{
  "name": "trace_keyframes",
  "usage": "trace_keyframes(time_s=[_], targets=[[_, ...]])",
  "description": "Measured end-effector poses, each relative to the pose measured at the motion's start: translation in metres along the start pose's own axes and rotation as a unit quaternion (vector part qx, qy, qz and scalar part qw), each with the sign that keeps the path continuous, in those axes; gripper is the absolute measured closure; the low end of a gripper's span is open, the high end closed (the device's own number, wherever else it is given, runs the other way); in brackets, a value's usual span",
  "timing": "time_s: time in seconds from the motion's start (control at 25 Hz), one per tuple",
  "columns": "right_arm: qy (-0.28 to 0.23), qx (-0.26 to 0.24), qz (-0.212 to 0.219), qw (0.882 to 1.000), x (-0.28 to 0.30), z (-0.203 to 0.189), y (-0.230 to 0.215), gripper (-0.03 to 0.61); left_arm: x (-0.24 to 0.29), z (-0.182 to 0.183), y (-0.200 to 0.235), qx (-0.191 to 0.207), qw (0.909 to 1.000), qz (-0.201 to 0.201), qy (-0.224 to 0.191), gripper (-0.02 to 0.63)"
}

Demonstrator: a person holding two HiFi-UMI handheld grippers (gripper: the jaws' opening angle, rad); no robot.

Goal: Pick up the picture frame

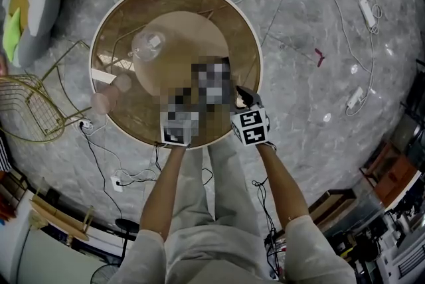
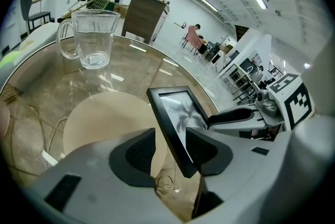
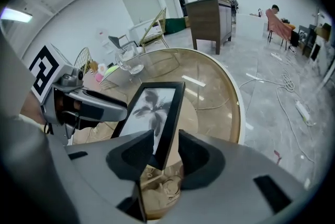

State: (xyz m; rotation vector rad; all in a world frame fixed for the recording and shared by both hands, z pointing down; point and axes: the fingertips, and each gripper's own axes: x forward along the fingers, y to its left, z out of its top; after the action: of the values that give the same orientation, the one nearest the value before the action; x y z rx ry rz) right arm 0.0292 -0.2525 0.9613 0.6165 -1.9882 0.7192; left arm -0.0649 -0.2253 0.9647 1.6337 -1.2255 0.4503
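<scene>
Picture frame (image 2: 178,113) stands tilted on the round glass table (image 1: 255,44), approx 4 o'clock from table centre. The glass pitcher (image 2: 91,40) sits well apart at 10 o'clock.

Left gripper (image 2: 170,149) is partly open, straddling the frame's left rail: one pad is at the rail, w/ a clear gap on the other side. Right gripper (image 3: 166,152) is also part-open round the right rail, w/ a slim gap. Neither is clamping yet, I reckon.

To do it well I'd close both together, evenly, on the rails and not the glazing. Then lift straight up, keeping both grippers level so the frame can't twist out.
</scene>
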Motion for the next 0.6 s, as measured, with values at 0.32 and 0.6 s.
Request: trace_keyframes(time_s=[0.32,0.6], targets=[[0.001,0.013,-0.006,1.0,0.0029,0.0021,0.0017,0.492,0.0037,-0.0019,-0.0001,-0.001,1.0,0.006,0.005,0.506],[-0.006,0.009,-0.016,1.0,-0.0058,0.0036,0.0034,0.497,-0.0016,-0.0011,-0.0033,-0.014,0.9999,0.004,0.001,0.525]])
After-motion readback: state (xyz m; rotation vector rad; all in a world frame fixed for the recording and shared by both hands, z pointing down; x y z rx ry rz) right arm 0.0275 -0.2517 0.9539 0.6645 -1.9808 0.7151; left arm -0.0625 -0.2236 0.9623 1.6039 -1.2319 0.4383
